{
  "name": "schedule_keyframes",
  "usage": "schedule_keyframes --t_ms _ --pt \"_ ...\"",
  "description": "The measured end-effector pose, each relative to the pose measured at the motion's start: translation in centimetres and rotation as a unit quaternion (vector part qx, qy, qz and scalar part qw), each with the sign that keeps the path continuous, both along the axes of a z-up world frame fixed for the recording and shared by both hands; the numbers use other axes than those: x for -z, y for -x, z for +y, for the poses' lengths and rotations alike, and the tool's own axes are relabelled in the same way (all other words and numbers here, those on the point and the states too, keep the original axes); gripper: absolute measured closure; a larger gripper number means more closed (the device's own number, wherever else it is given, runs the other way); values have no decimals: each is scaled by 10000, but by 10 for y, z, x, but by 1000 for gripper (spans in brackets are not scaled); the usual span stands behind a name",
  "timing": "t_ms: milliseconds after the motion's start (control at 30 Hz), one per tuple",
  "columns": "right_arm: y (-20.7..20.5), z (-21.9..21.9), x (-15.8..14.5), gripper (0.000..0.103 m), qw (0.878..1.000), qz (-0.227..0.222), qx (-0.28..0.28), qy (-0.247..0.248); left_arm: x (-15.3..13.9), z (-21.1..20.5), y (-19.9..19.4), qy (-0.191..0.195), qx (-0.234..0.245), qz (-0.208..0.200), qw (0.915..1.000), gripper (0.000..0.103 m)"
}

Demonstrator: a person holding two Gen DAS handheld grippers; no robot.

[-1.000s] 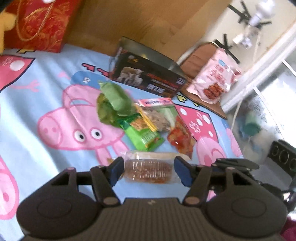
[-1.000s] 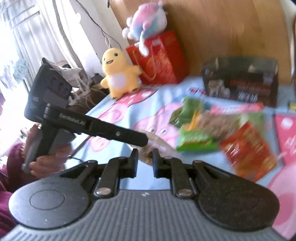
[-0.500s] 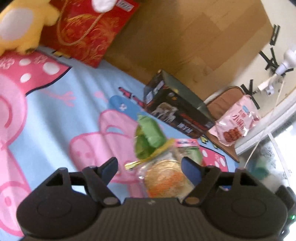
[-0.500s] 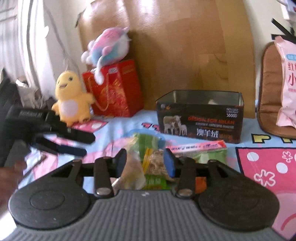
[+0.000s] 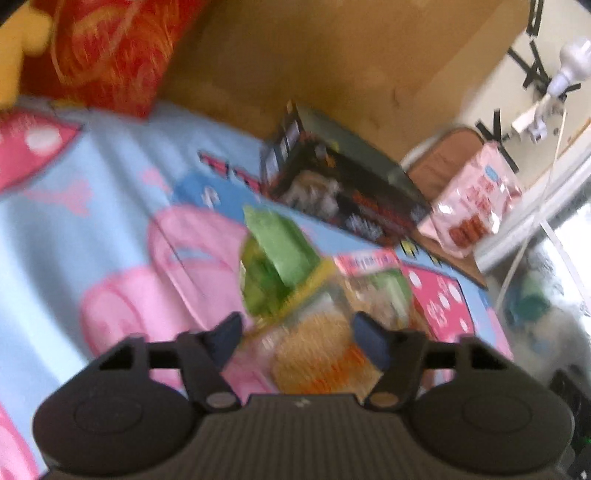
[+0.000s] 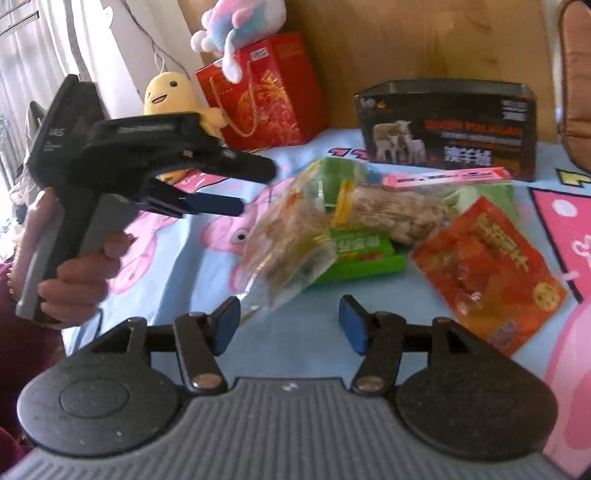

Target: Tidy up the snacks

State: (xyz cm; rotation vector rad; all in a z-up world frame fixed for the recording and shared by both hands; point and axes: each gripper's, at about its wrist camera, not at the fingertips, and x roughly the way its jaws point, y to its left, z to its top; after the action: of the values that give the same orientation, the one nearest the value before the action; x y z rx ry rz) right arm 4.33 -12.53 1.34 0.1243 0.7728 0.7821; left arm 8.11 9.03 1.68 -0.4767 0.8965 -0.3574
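A heap of snack packets lies on the cartoon pig sheet: a clear packet of round crackers, a green packet, an orange-red packet and a pink-topped bag. A black open tin box stands behind them. My right gripper is open just in front of the cracker packet. My left gripper is open, with the cracker packet between its fingers; the left wrist view is blurred. The left gripper shows in the right wrist view, held left of the heap.
A red gift bag, a yellow plush and a pastel plush stand at the back left against a wooden board. A pink snack bag lies on a brown cushion at the right edge. Window and cables lie beyond.
My right gripper has opened wide and now sits lower, in front of the heap. My left gripper stays open by the cracker packet, which has tipped up onto the heap.
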Motion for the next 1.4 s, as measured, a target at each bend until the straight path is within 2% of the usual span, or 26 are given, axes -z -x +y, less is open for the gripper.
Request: schedule_keyframes --t_ms 67,133,200,300,333,367,433,467,533,700,800,833,867,933,1000,1133,1267,1400 --pt "-1 4 -2 50 9999 50 -110 -79 -1 -3 9 -50 59 3 10000 40" --pt "1 8 -4 55 9998 -109 -112 90 -3 -5 22 66 192 58 9998 40" --pt "2 3 -6 55 9990 -343 34 287 -4 -8 35 262 417 90 9987 38" --pt "2 -18 -9 54 9973 -503 448 291 -8 -8 50 476 620 -40 9969 31" --pt "2 -24 -10 53 9962 -547 606 307 -10 -6 52 461 566 -96 9973 24" --pt "4 -30 -11 53 9952 -574 736 285 -12 -4 52 419 462 -150 9979 21" --pt "7 -41 -12 52 9953 -543 791 141 -12 2 50 371 225 -180 9989 20" --pt "8 -44 -12 47 9958 -529 747 98 -10 5 48 430 138 -119 9989 20" --pt "14 -44 -11 44 9965 -596 563 149 -6 7 46 535 82 -48 9985 20" --pt "26 -18 -6 43 9928 -975 21 697 1 -3 49 276 138 24 9995 28" --pt "25 -5 2 43 9897 -1056 -249 931 13 -16 47 327 440 269 9981 50" --pt "24 1 6 43 9891 -1055 -323 978 11 -22 50 225 497 187 9983 53" --pt "26 5 9 55 9874 -1151 -347 1030 9 -26 51 144 591 167 9980 53" --pt "30 13 8 67 9818 -1407 -316 1234 0 -30 55 67 654 62 9978 53" --pt "31 11 0 68 9814 -1515 -283 1145 -14 -29 57 113 736 -117 9972 53" --pt "30 -8 -24 70 9836 -1684 -125 637 -44 -37 46 36 831 -556 9950 53" --pt "9 -19 -41 75 9822 -1834 240 312 -68 -58 14 -303 775 -938 9921 52" --pt "-12 -17 -51 75 9738 -2161 615 361 -78 -76 -25 -384 727 -985 9917 52"
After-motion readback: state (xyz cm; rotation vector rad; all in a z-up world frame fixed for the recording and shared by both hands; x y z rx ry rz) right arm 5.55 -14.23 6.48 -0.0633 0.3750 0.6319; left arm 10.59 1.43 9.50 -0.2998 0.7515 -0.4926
